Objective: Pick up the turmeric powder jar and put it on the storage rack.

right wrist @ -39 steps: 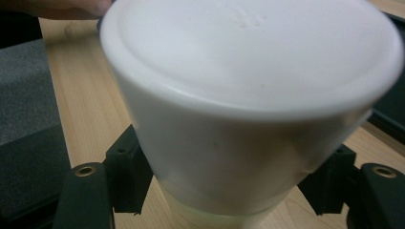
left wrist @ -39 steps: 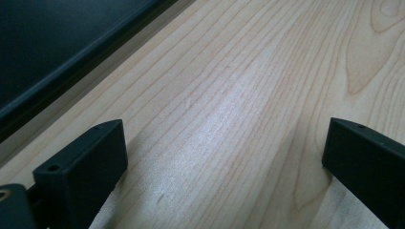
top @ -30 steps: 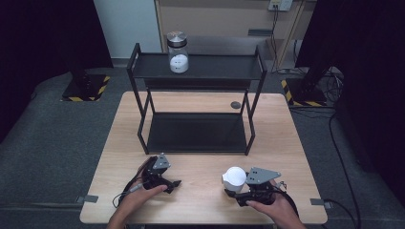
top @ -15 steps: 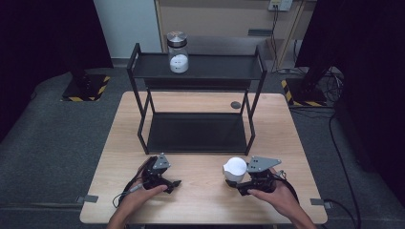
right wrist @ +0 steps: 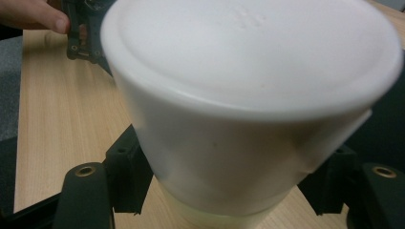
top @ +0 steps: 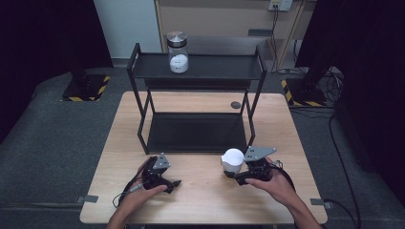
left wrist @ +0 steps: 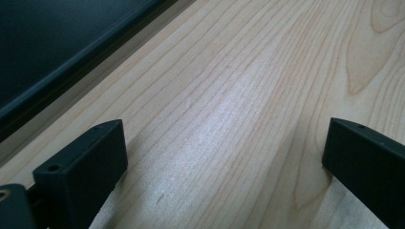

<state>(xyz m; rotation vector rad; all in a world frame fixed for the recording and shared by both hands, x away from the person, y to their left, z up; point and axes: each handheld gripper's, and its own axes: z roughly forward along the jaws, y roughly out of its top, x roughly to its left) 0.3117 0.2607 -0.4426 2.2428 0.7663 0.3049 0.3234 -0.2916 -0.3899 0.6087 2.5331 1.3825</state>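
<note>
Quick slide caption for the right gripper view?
Right gripper clamped on a white lidded container above the wooden table.

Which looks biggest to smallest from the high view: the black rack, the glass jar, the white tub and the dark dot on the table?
1. Black rack, by far.
2. Glass jar and white tub look much alike; the tub sits nearer the camera, so I won't rank them.
3. Dark dot, smallest.

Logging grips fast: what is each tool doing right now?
Left tool: open, nothing between its jaws, low over the table.
Right tool: closed on the white container.
</note>
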